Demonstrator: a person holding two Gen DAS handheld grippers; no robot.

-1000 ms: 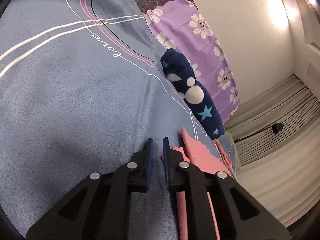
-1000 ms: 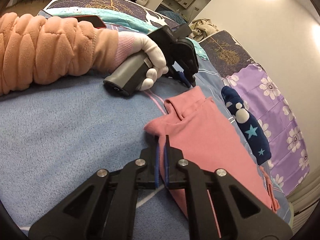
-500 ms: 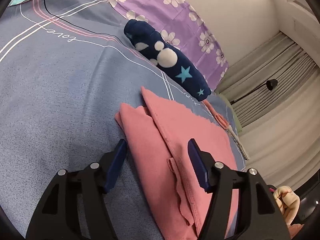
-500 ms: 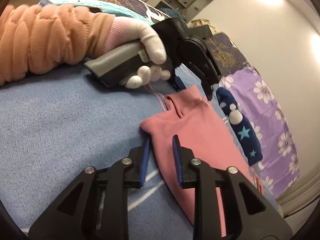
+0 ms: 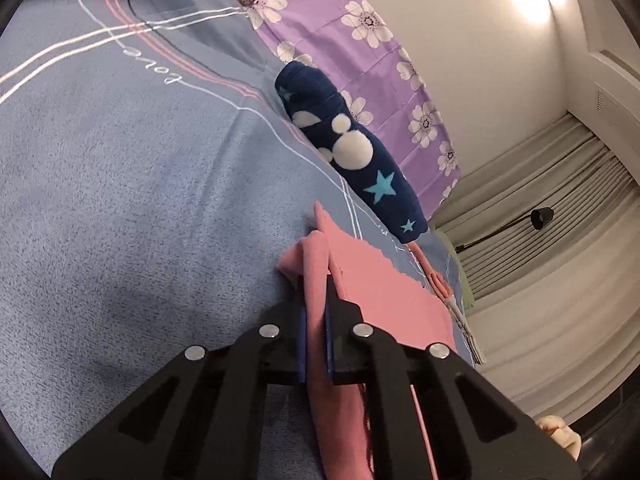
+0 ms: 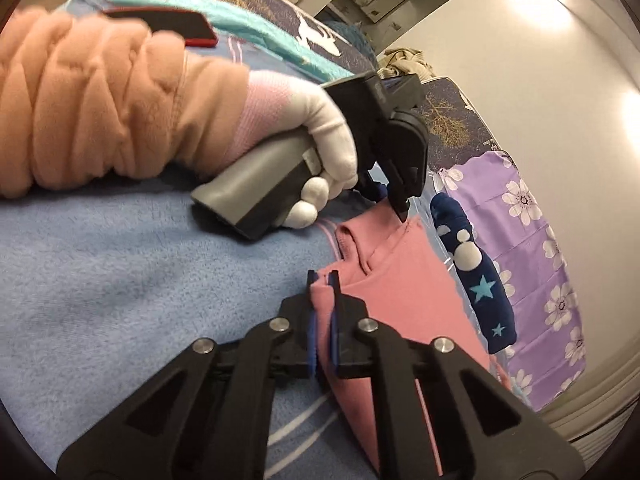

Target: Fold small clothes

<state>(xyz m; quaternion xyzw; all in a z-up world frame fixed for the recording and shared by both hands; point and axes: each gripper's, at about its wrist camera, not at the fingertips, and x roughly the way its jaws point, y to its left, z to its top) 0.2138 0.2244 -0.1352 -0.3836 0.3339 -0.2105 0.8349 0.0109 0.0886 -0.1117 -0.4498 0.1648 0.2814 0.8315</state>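
A small pink garment [image 5: 384, 292] lies on the blue-grey blanket [image 5: 120, 200]. My left gripper [image 5: 316, 312] is shut on a bunched fold at its top edge. In the right wrist view the same pink garment [image 6: 404, 280] spreads to the right. My right gripper [image 6: 323, 304] is shut on its near corner. The left gripper [image 6: 394, 196], held by a white-gloved hand, pinches the far corner of the garment.
A rolled navy cloth with white dots and blue stars [image 5: 352, 152] lies just beyond the garment, also in the right wrist view [image 6: 476, 276]. A purple flowered sheet [image 5: 380, 64] lies behind it. A white wall and curtains stand at the right. A red-edged phone [image 6: 168, 24] lies far left.
Both grippers were open around the pink garment's edge half a second ago. Both have now closed on its fabric, the left on the far corner, the right on the near corner.
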